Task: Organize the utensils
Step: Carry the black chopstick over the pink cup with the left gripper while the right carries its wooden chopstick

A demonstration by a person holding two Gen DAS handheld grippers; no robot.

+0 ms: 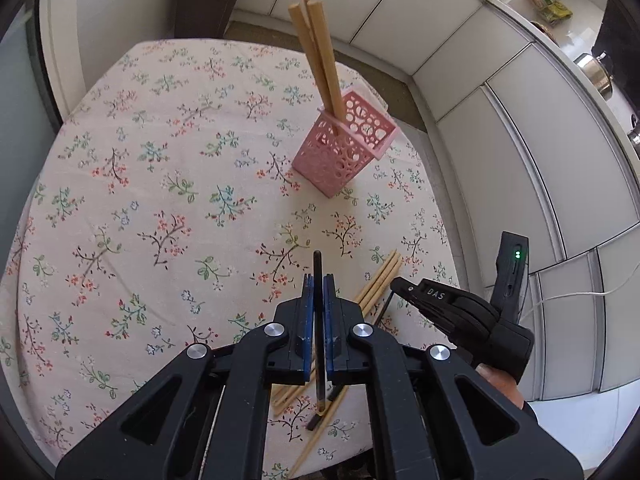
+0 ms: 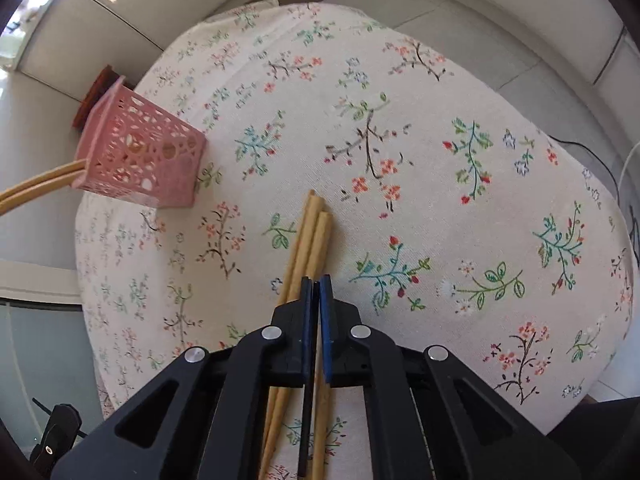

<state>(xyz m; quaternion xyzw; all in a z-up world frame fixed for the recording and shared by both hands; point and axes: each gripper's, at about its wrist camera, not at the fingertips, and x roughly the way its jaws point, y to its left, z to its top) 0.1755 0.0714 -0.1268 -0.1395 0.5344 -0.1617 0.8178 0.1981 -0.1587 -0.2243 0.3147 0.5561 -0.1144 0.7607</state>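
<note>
A pink perforated holder [image 1: 345, 142] stands on the floral tablecloth [image 1: 160, 184] with two wooden chopsticks [image 1: 318, 52] upright in it. My left gripper [image 1: 318, 280] is shut on a black chopstick [image 1: 318, 268] that sticks up between the blue pads, above the table. Loose wooden chopsticks [image 1: 380, 280] lie on the cloth under it. In the right wrist view, my right gripper [image 2: 316, 282] is shut on a black chopstick [image 2: 306, 420], low over the wooden chopsticks [image 2: 316, 232]. The pink holder [image 2: 140, 152] is at the far left there.
A dark bin with a red rim [image 1: 212, 0] stands on the floor beyond the table. White cabinet doors [image 1: 500, 120] run along the right. My right gripper's body and hand [image 1: 472, 312] show at the table's right edge in the left wrist view.
</note>
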